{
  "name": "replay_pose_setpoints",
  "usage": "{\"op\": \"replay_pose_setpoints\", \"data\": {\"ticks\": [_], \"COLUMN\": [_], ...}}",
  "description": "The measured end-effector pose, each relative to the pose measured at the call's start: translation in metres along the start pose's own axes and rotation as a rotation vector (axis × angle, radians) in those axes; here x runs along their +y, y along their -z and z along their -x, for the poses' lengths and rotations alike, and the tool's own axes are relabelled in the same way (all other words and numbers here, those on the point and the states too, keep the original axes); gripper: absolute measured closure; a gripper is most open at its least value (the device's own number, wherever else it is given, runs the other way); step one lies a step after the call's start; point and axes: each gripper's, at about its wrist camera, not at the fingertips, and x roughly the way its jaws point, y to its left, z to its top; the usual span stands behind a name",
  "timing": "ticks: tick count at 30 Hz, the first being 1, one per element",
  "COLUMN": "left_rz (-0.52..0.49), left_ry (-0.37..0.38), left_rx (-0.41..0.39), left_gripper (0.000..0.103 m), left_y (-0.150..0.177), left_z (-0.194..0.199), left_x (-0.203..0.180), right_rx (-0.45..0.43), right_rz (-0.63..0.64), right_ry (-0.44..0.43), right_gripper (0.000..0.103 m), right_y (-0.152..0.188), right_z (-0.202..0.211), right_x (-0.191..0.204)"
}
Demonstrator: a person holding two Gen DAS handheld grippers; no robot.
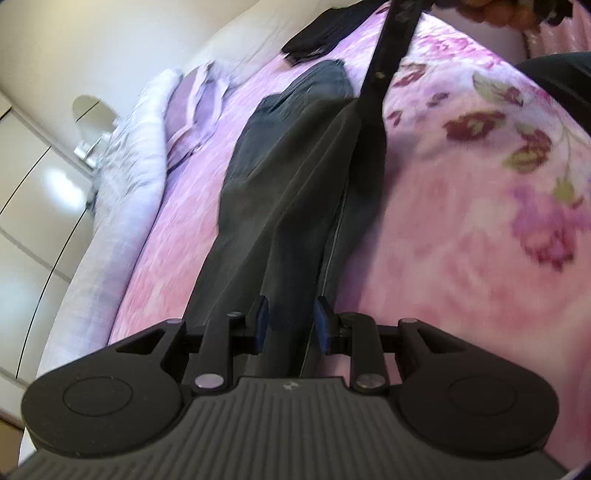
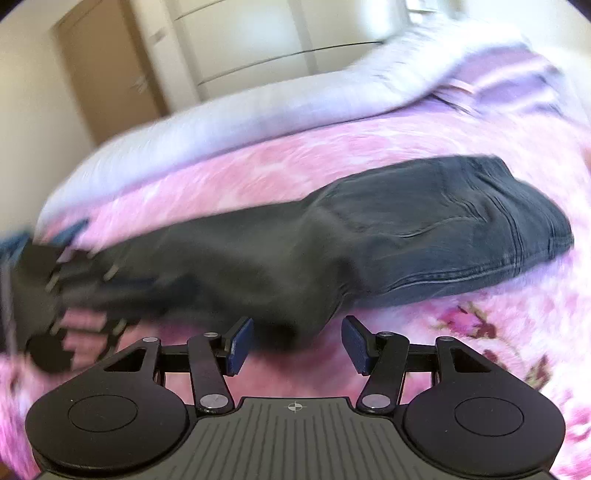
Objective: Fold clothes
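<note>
Dark grey jeans [image 1: 280,177] lie stretched out on a pink flowered blanket [image 1: 461,229]. In the left wrist view, my left gripper [image 1: 291,323] is shut on the jeans at the leg end, with fabric filling the gap between its blue pads [image 1: 261,321]. The right wrist view shows the jeans [image 2: 424,229] lying crosswise, waistband to the right. My right gripper [image 2: 298,345] stands open just in front of the jeans' near edge, holding nothing. The left gripper [image 2: 85,291] appears blurred at the left end of the jeans. A black bar of the right gripper [image 1: 388,66] reaches down over the jeans.
A black garment [image 1: 314,33] lies at the far end of the bed. A lilac striped garment [image 1: 195,107] rests beside a white sheet [image 1: 122,177] along the edge. White wardrobe fronts [image 2: 258,44] and a brown door [image 2: 103,74] stand beyond. A hand [image 1: 491,11] shows at the top.
</note>
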Motion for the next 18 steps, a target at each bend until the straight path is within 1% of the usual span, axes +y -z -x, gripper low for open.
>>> {"op": "replay_pose_setpoints", "data": {"ticks": [1, 2, 3, 4, 6, 9, 11, 14, 15, 16, 17, 18], "left_rz": [0.001, 0.003, 0.011, 0.024, 0.051, 0.096, 0.103, 0.138, 0.149, 0.157, 0.162, 0.168], "left_ry": [-0.003, -0.005, -0.016, -0.033, -0.068, -0.122, -0.169, -0.227, -0.248, -0.265, -0.28, -0.297], "left_rx": [0.008, 0.016, 0.037, 0.069, 0.134, 0.241, 0.332, 0.454, 0.484, 0.51, 0.531, 0.549], "left_gripper": [0.078, 0.079, 0.079, 0.078, 0.078, 0.077, 0.076, 0.074, 0.073, 0.068, 0.065, 0.064], "left_y": [0.003, 0.007, 0.015, 0.028, 0.054, 0.096, 0.126, 0.173, 0.187, 0.199, 0.21, 0.22], "left_z": [0.003, 0.006, 0.013, 0.022, 0.04, 0.065, 0.079, 0.099, 0.106, 0.112, 0.117, 0.121], "left_x": [0.0, 0.0, 0.001, 0.003, 0.008, 0.015, 0.018, 0.026, 0.028, 0.031, 0.034, 0.037], "right_rx": [-0.005, -0.001, 0.005, 0.013, 0.016, 0.049, 0.052, 0.047, 0.047, 0.05, 0.051, 0.053], "right_rz": [-0.018, -0.037, -0.059, -0.08, -0.047, 0.018, 0.012, 0.026, 0.037, 0.047, 0.05, 0.05], "right_ry": [-0.003, -0.015, -0.029, -0.047, -0.059, -0.047, -0.052, -0.045, -0.04, -0.036, -0.033, -0.029], "right_gripper": [0.047, 0.05, 0.076, 0.087, 0.091, 0.091, 0.091, 0.091, 0.09, 0.087, 0.085, 0.082], "right_y": [-0.005, -0.01, -0.014, -0.014, -0.014, -0.006, -0.004, 0.002, 0.002, 0.004, 0.005, 0.006], "right_z": [-0.005, -0.008, -0.01, -0.01, -0.003, 0.003, 0.001, 0.004, 0.005, 0.004, 0.002, 0.0], "right_x": [-0.003, -0.008, -0.014, -0.018, -0.019, -0.02, -0.025, -0.021, -0.019, -0.017, -0.016, -0.015]}}
